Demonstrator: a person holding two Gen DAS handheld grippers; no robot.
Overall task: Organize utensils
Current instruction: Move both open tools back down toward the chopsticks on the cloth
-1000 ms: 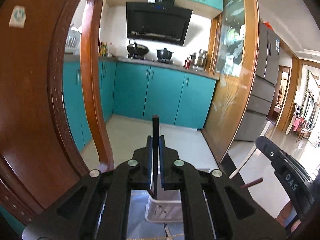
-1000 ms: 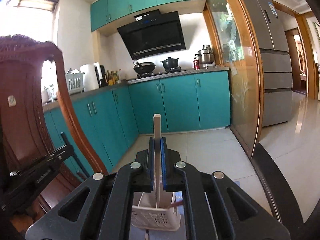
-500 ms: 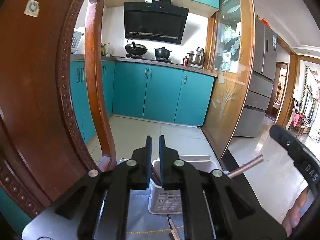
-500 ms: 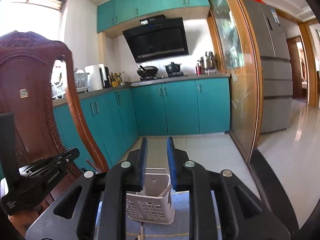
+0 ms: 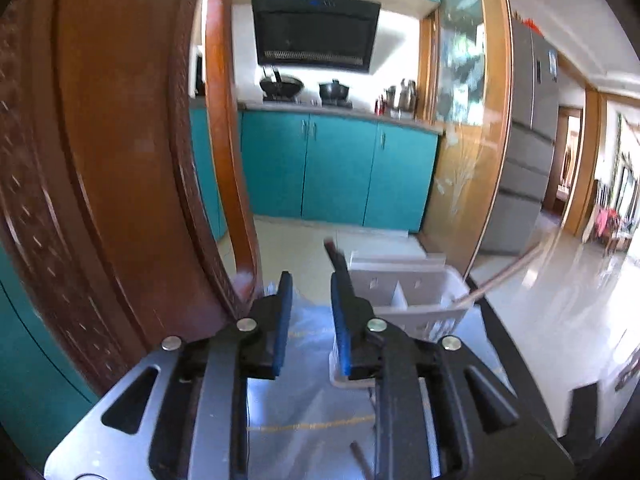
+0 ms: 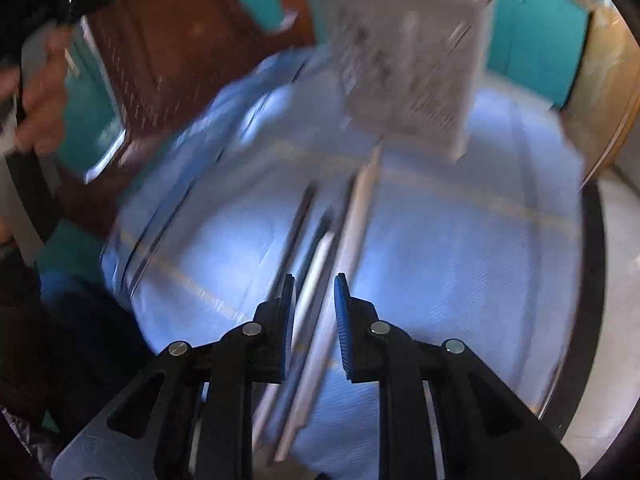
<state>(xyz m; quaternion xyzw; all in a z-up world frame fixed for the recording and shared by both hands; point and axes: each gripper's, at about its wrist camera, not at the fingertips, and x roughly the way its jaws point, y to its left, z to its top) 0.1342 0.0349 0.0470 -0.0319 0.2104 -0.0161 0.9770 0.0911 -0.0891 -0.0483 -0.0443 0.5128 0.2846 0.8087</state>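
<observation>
- The left gripper (image 5: 310,280) has just been opening; its jaws stand apart with nothing between them.
- The white caddy (image 5: 408,292) stands just right of it on the blue cloth (image 5: 304,400), a dark stick (image 5: 338,256) and a pale one (image 5: 500,276) leaning out.
- A wooden chair (image 5: 120,160) crowds the left.
- The right gripper (image 6: 314,282), released and empty, points down at blurred chopsticks (image 6: 352,232) on the cloth, near side of the caddy.

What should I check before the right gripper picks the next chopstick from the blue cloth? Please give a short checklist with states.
1. Right gripper open, nothing between its jaws: ok.
2. Chopsticks lying on the blue cloth ahead of it: ok.
3. Which chopstick lies between the jaws: cannot tell, blurred.
4. White basket upright on the cloth: ok.
5. Left gripper open and empty; its jaws have just been opening: ok.
</observation>
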